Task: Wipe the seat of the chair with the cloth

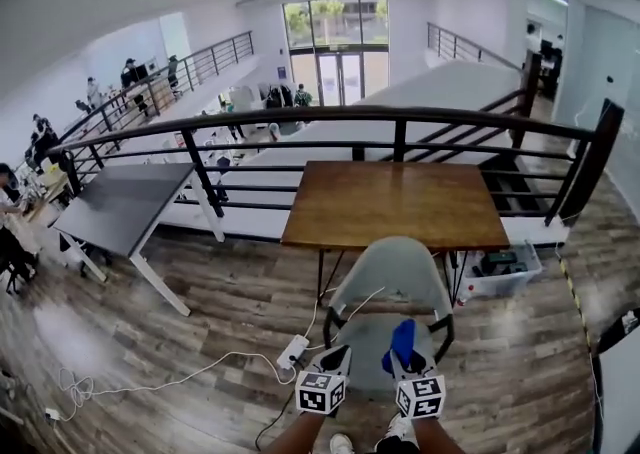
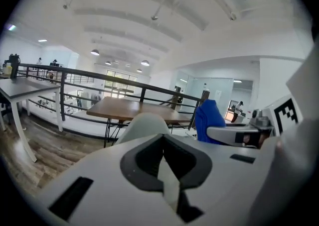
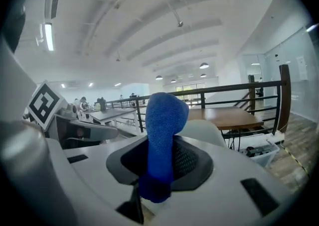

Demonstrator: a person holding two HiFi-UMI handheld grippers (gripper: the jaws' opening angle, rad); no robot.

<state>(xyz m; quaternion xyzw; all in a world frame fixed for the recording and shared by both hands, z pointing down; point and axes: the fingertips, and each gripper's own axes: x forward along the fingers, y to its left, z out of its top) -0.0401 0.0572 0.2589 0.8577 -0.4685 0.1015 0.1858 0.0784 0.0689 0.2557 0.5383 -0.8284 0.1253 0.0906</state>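
While the right gripper clamps the blue cloth above the chair seat, the left gripper is closed, empty. Wiping seemingly hasn't begun.

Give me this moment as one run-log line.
left gripper: shut, empty | right gripper: shut on blue cloth | both over chair seat | wiping contact: cannot tell

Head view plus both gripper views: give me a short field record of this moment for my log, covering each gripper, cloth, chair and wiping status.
left gripper: shut, empty
right gripper: shut on cloth
cloth: blue, stands up from the jaws
chair: pale shell, facing wooden table
wiping: both grippers above seat; cloth's free end off it
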